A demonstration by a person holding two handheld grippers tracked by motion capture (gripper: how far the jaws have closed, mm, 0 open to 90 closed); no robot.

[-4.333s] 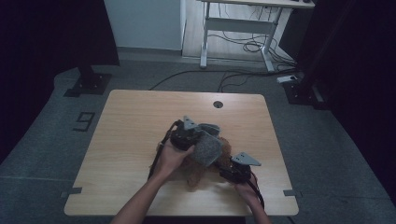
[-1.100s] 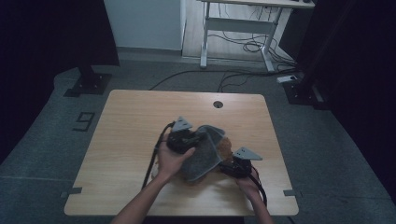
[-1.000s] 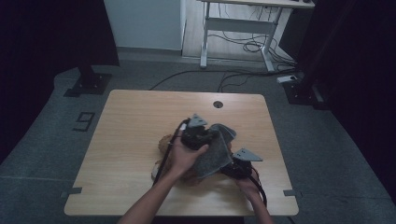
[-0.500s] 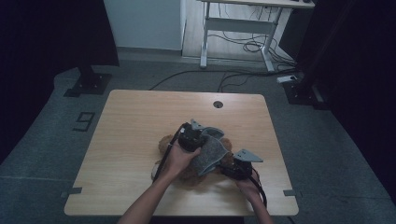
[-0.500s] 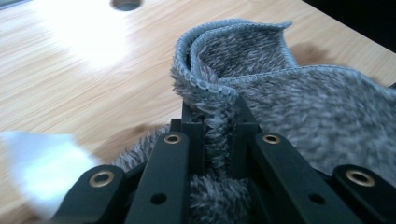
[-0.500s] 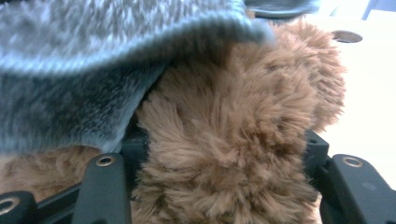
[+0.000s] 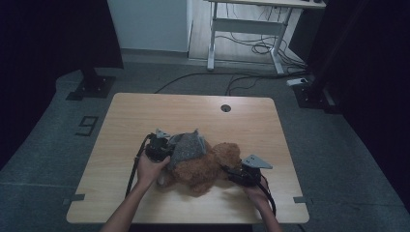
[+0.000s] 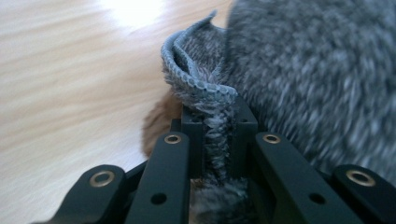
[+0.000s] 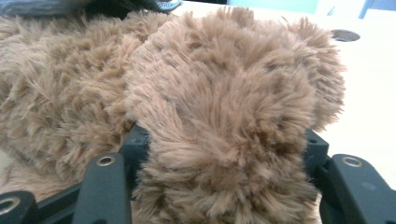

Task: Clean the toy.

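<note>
Brown plush bear (image 7: 205,169) lying on the wooden surface (image 7: 135,116) near its front edge, grey knitted garment (image 7: 188,147) draped over its upper body. Left hand-held gripper (image 8: 215,116) pinched tight on the garment's hem; right hand-held gripper (image 9: 224,154) clamped around a furry limb of the bear. Round cable hole (image 7: 226,108) well apart toward the far edge. Bare wood open on left, right and behind
</note>
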